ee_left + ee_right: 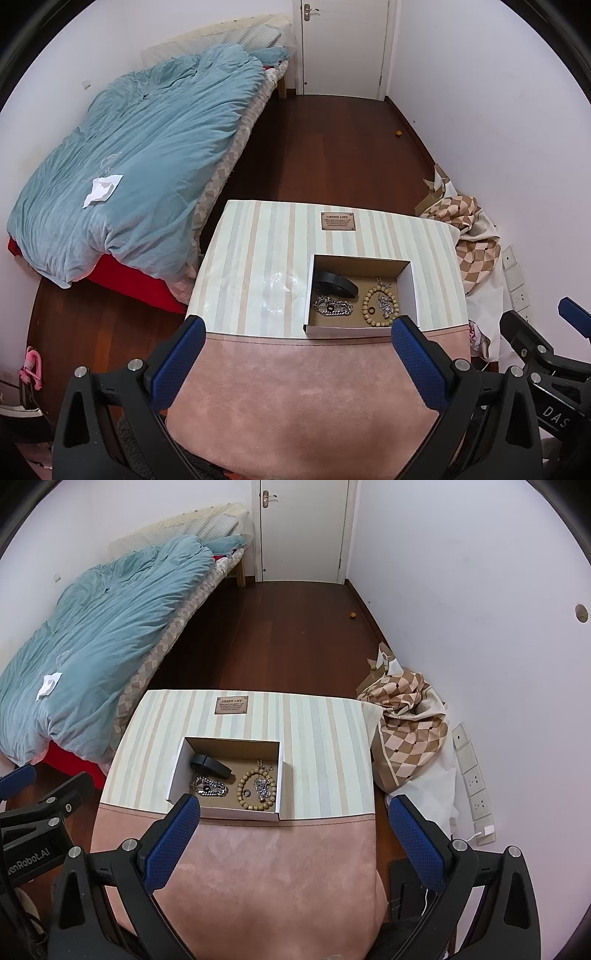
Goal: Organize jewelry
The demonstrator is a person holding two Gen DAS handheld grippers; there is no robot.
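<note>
Item one: we are listing a shallow white box (413,295), standing open on the striped part of the table cover (258,258), just this side of the small brown label (338,221).

Inside the box, we are counting:
- a black band (338,283) lying at the far left;
- a silver chain (332,307) bunched at the near left;
- a wooden bead bracelet (380,304) lying at the right, ringing a small dark ring (371,309) and a silver trinket (386,305).

We are holding the left gripper (297,341) fully spread and empty, hovering just before the box's near wall. We are holding the right gripper (293,818) likewise spread wide, gripping nothing, its left finger overlapping the box's near left corner in that view.
</note>
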